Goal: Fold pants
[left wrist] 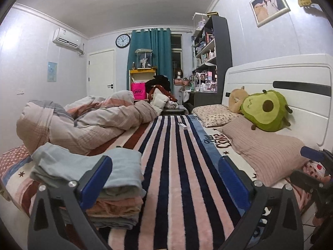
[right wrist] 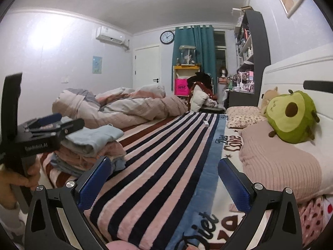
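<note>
both my tongs are spread wide and carry nothing: the left tongs point(left wrist: 164, 177) frame only the striped blanket point(left wrist: 177, 166), and the right tongs point(right wrist: 164, 179) likewise hang over bare stripes. in the right wrist view i can see my left hand point(right wrist: 14, 179) on its handle at the left edge, beside the stack.

the pants, as far as i can judge, are the pale blue folded piece point(left wrist: 87, 166) lying on top of the stack of folded clothes point(left wrist: 116, 208) at the near left of the bed, partly behind my left tong's finger. its upper layer looks a bit loose and rumpled at the far end, though whether it is pants i cannot confirm from the fabric alone.

i'd say the folding of this piece is finished and it sits where it belongs, so the step in hand is the release and retreat. no unfolded pants show on the blanket; only the crumpled duvet point(left wrist: 83, 120) and the pillows point(left wrist: 266, 152) lie farther off. next i would need to find another garment, or tidy the top layer with a gentle pinch at its loose edge.
</note>
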`<state>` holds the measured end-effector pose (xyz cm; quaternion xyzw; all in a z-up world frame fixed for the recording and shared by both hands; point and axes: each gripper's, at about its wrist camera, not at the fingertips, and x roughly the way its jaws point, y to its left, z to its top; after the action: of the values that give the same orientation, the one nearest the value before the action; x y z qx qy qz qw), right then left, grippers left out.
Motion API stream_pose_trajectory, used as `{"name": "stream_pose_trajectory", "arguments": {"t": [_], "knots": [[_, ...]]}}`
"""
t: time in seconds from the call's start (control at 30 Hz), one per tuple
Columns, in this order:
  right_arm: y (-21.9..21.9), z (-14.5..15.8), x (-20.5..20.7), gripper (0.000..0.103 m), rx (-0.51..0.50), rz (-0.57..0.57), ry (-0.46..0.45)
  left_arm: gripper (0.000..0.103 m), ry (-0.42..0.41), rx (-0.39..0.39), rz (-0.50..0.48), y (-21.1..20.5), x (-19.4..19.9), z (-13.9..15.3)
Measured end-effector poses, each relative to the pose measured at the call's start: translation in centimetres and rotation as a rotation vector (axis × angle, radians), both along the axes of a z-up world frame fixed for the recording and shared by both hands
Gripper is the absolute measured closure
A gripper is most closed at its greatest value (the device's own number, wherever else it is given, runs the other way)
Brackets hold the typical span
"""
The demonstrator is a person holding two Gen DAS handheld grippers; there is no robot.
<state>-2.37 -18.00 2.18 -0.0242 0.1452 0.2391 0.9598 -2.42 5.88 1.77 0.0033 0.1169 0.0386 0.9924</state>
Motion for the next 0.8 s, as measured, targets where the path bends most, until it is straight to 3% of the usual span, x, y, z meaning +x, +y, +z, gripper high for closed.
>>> {"name": "stream_pose_trajectory", "arguments": {"t": [0.8], "knots": [[-1.2, 0.0, -0.4, 0.001, -0.002, -0.049, 0.014, 0.002, 0.022, 0.014, -0.009, -1.1, -0.3, -0.6]]}}
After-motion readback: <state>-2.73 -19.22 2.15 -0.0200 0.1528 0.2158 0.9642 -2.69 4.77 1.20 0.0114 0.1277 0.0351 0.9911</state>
